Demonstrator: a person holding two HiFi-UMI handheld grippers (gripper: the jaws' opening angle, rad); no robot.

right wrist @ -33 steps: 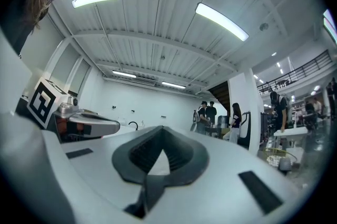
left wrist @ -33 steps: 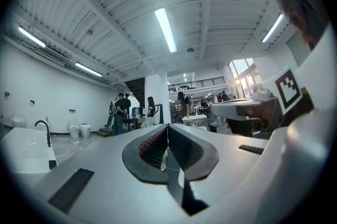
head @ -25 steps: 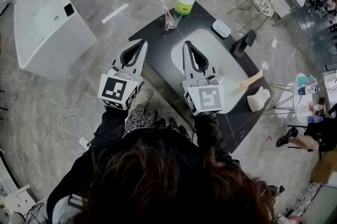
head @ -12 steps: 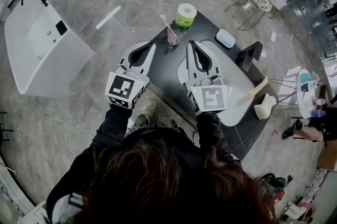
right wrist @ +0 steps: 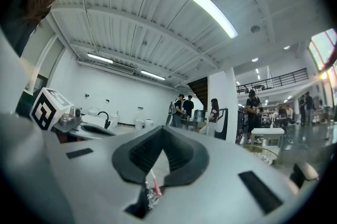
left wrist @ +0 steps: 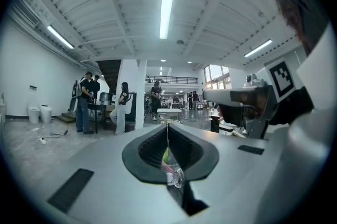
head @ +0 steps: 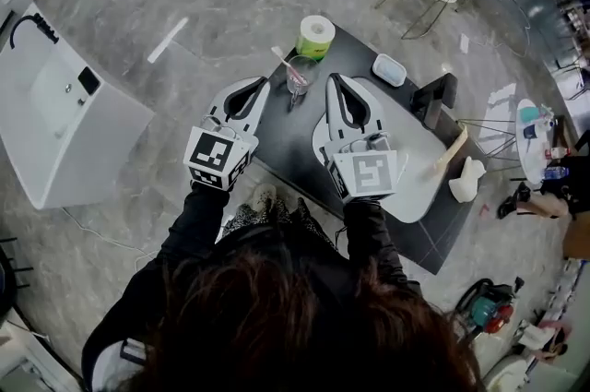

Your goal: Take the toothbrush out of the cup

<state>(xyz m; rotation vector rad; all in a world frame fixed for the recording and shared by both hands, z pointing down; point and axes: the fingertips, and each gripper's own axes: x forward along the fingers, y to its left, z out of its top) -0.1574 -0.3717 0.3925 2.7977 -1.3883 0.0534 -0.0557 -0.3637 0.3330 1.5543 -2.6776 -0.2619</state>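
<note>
The left claw (head: 261, 86) and the right claw (head: 334, 80) are both clenched shut with nothing between their jaws, and they point level and side by side at the dark worktop (head: 286, 141). The clear cup (head: 298, 77) stands upright on the worktop between their tips, untouched. The pink toothbrush (head: 282, 61) leans inside it, its upper end tilted toward the left claw. A green-and-white roll (head: 315, 35) stands just behind the cup.

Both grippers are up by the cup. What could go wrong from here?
The left gripper and right gripper both have shut jaws; pushed on like this, they could knock the clear cup over. The toothbrush leans in the cup, so pulling it with the cup unsteadied may tip it.
</note>
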